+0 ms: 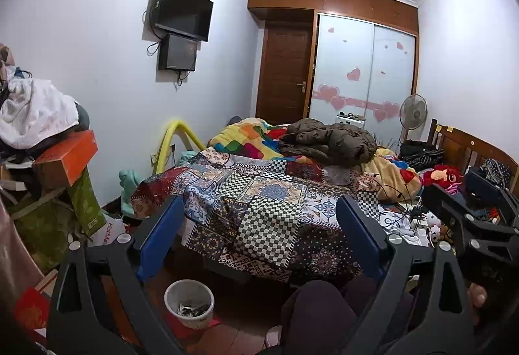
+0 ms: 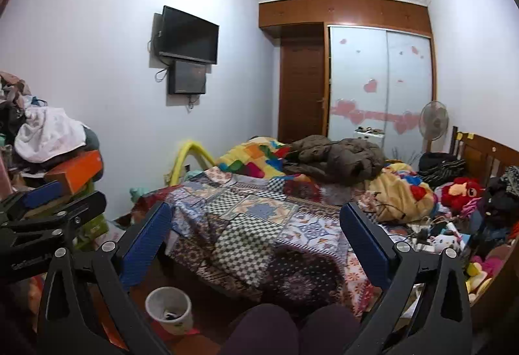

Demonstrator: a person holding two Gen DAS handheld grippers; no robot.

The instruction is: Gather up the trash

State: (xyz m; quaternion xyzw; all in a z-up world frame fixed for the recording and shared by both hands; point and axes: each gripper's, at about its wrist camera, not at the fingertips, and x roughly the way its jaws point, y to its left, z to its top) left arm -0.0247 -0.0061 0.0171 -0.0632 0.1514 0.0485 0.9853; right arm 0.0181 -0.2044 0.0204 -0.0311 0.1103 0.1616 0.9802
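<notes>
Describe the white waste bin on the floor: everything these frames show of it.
The waste bin is a small round open-topped pail, white, plastic by its look, its wall smudged. It stands upright on the reddish floor near the foot of the bed, a red scrap under its base. Dark scraps lie at its bottom; it is far from full. Nothing grips it.

Small round white plastic waste bin (image 1: pixel 189 303), slightly tapered, stands upright on reddish-brown floor near the foot of the bed. Mouth open, no lid. Rim scuffed and greyish. Inside: a low heap of dark and pale scraps (image 1: pixel 193 309) at the bottom, items too small to identify. Bin mostly unfilled. Right wrist view shows same bin (image 2: pixel 168 309) upright, same contents (image 2: pixel 173 314).
</notes>
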